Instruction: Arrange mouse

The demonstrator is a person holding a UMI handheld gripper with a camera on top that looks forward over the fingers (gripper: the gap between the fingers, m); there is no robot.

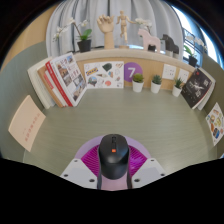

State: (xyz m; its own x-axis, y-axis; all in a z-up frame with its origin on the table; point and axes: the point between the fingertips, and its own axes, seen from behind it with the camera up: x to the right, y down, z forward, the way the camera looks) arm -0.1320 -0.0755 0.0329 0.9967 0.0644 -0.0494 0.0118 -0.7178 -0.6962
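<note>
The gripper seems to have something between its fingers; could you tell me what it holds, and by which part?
The gripper holds a black computer mouse with an orange scroll wheel; its pink-padded fingers press on the left and right flanks.

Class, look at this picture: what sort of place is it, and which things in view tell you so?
Probably a staged desk or display corner indoors. A computer mouse sits between the gripper fingers; beyond it, books lean upright, small potted plants stand along the wall, and figurines line a shelf.

A matt black plastic mouse (113,155) sits over a finely woven, cloth-like tabletop (100,115).
</note>
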